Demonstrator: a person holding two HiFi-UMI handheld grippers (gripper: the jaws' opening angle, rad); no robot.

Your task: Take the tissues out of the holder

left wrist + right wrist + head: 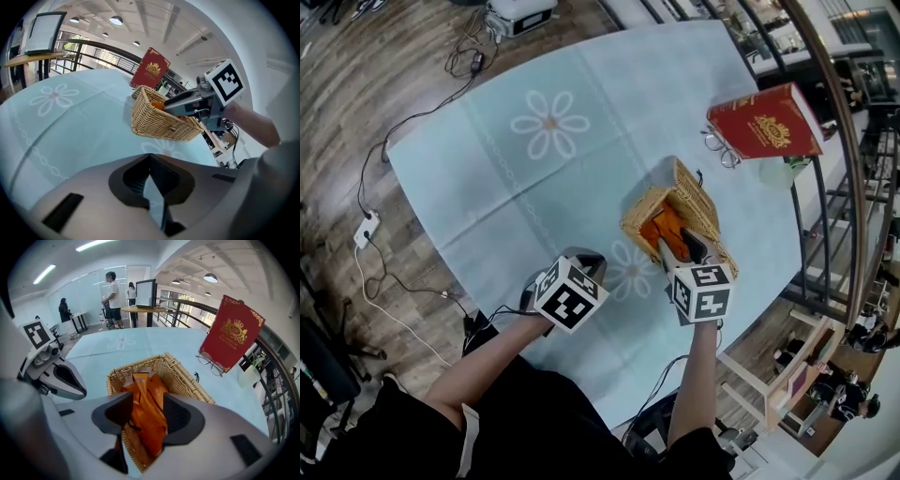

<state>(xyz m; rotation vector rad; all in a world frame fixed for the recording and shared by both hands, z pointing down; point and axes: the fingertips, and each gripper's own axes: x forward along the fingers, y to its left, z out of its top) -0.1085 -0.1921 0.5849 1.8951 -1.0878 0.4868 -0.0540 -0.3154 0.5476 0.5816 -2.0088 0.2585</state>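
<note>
A wicker basket stands on the light blue tablecloth, right of middle. An orange tissue pack lies inside it, crumpled, also clear in the right gripper view. My right gripper hangs over the basket's near end, open, its jaws on either side of the pack's top. My left gripper hovers over the cloth left of the basket, shut with nothing in it. The left gripper view shows the basket from the side.
A red book stands at the far right with glasses beside it. The table's right edge runs along a railing. Cables and a power strip lie on the wooden floor at left. People stand far behind.
</note>
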